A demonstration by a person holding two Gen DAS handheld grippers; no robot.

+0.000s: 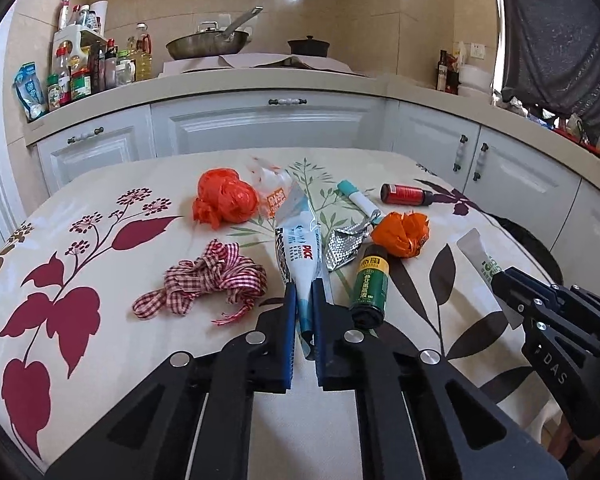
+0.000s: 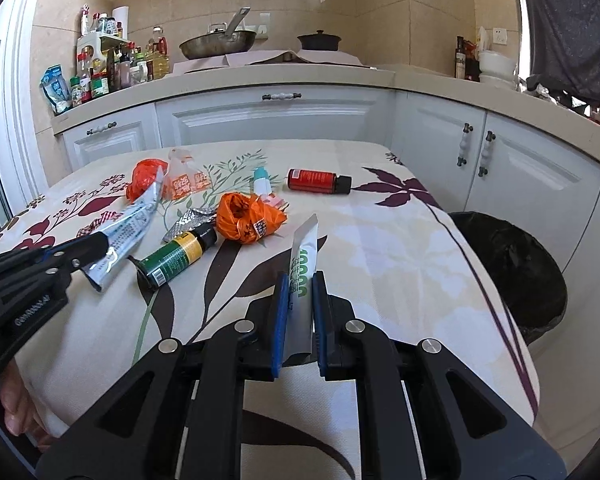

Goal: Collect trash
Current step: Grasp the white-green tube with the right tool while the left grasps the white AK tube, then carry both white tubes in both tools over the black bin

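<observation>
Trash lies scattered on a floral tablecloth (image 1: 100, 264). My left gripper (image 1: 304, 292) is shut on the near end of a long blue-and-white packet (image 1: 298, 240), which also shows in the right wrist view as packet (image 2: 128, 232) held by the left gripper (image 2: 94, 246). My right gripper (image 2: 301, 280) is shut on a white tube with green print (image 2: 304, 256); the left wrist view shows this tube (image 1: 480, 256) sticking out of the right gripper (image 1: 504, 280). A black-lined trash bin (image 2: 516, 264) stands beside the table's right edge.
On the cloth lie a checked ribbon (image 1: 212, 280), two crumpled orange bags (image 1: 224, 200) (image 1: 400, 232), a green bottle (image 1: 370, 284), a red bottle (image 1: 406, 194), a foil blister (image 1: 342, 248) and a teal-capped pen (image 1: 356, 198). White cabinets and a cluttered counter (image 1: 260, 80) run behind.
</observation>
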